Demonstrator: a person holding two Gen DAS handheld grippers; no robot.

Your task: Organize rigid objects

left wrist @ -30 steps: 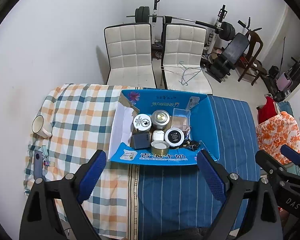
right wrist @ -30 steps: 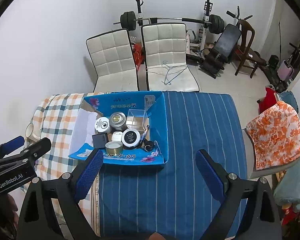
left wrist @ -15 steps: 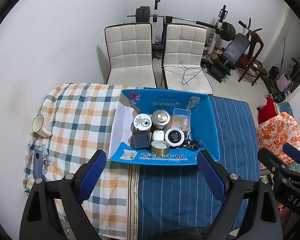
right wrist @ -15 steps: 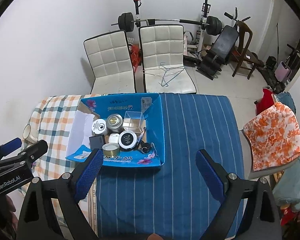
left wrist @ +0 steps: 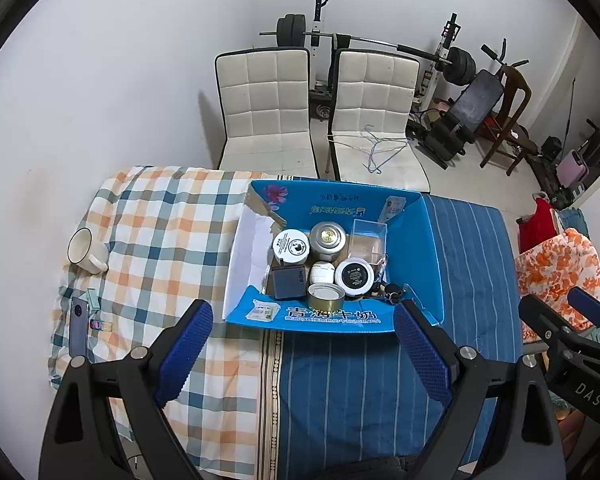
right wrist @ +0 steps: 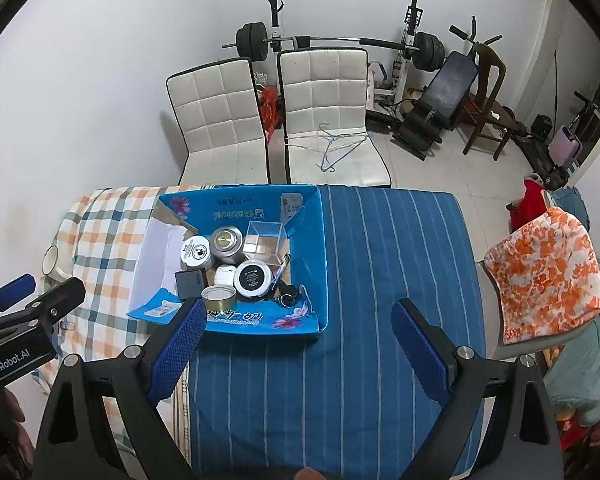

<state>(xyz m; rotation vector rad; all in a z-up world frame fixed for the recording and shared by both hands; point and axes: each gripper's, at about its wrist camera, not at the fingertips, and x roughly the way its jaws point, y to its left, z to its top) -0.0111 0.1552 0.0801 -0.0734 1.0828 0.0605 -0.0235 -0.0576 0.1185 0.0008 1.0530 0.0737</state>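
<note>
You are looking down at the blue cardboard box (left wrist: 414, 248), which is sitting open toward the far edge of the worktop (left wrist: 364, 380), straddling the seam where the checked cloth (left wrist: 160, 232) is meeting the blue striped cloth (right wrist: 380, 280). Inside it, a white-lidded jar (left wrist: 291, 245), a metal tin (left wrist: 327, 239) and a clear plastic box (left wrist: 367, 236) are lining the far side, while a dark square case (left wrist: 288, 282), a small white pot (left wrist: 322, 272), a black-lidded jar (left wrist: 354, 276) and an open gold tin (left wrist: 326, 296) are crowding the near side; a pen (right wrist: 281, 270) is leaning by the right wall. You are holding the left gripper (left wrist: 300, 344) above the near edge with its jaws spread wide and nothing between them, and the right gripper (right wrist: 296, 344) likewise released over the striped cloth. A white mug (left wrist: 86, 250) is lying near the worktop's left edge, and a phone (left wrist: 78, 326) is resting toward the near left corner.
</note>
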